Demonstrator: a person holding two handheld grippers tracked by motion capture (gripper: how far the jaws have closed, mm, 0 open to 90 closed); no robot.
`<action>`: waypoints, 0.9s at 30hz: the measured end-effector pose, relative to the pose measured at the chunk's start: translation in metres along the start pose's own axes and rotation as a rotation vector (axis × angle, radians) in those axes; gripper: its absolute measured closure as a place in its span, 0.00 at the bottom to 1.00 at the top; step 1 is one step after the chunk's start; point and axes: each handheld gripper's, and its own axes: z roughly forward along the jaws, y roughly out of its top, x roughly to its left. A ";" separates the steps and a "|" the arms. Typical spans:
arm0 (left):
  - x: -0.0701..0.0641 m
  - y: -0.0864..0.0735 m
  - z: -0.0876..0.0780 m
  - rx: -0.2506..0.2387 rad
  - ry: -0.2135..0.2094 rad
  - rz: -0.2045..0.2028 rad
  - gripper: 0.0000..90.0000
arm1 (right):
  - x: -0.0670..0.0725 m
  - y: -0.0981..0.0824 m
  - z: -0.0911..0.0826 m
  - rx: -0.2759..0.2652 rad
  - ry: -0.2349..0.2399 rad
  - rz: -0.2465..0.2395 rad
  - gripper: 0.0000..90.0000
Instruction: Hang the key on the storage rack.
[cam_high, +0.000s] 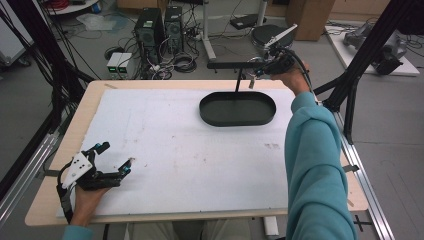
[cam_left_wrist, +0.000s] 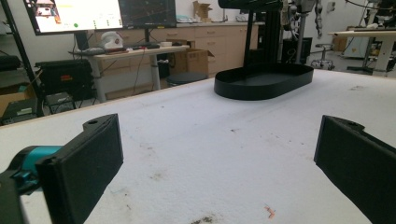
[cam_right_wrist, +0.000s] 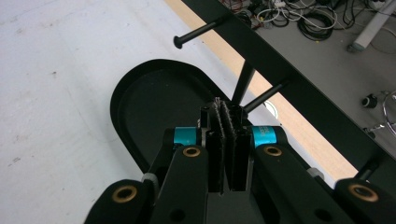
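Two tongs: left (cam_high: 116, 159) apart, far from tray (cam_high: 238, 109); right (cam_high: 256, 73) together above it.

Rack (cam_high: 240, 65) over tray (cam_high: 238, 108), rest clear

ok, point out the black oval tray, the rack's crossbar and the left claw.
black oval tray (cam_high: 206, 111): high view, left rim.
rack's crossbar (cam_high: 225, 65): high view, left part of the bar.
left claw (cam_high: 116, 157): high view, midway between its fingertips.
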 end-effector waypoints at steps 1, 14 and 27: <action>0.000 0.000 0.000 -0.002 0.000 0.000 0.02 | -0.001 0.000 0.000 0.000 -0.003 -0.004 0.99; 0.000 0.000 0.000 -0.005 0.003 -0.008 0.02 | -0.006 -0.003 0.005 0.001 -0.020 0.018 0.99; 0.000 0.000 0.000 -0.008 0.003 -0.008 0.02 | -0.007 -0.003 0.007 -0.012 -0.036 0.027 0.99</action>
